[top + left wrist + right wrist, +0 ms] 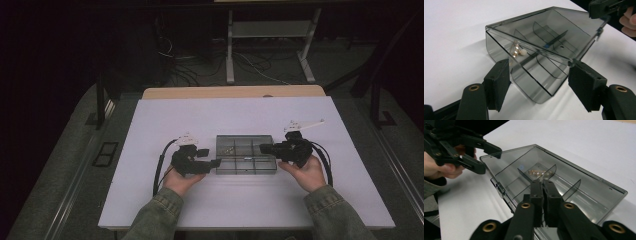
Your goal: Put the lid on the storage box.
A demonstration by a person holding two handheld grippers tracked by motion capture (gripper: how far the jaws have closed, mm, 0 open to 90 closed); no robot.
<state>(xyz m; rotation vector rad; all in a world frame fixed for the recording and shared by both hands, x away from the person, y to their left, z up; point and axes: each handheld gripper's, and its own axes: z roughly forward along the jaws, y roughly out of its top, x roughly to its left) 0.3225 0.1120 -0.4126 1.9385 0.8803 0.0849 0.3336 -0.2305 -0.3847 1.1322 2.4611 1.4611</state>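
No readable writing. Left gripper (pixel 539 82) open, jaws straddling the smoky plastic organizer box (pixel 544 50) end at frame bottom; right gripper (pixel 543 195) nearly closed, empty, over box centre.

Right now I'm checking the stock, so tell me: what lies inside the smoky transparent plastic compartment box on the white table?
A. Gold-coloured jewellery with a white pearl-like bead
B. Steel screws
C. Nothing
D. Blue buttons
A: in the left gripper view, gold-coloured jewellery with a white bead lies in one compartment of the smoky transparent plastic box.

Lab: floor cables (pixel 250 65), bare white table (pixel 240 200)
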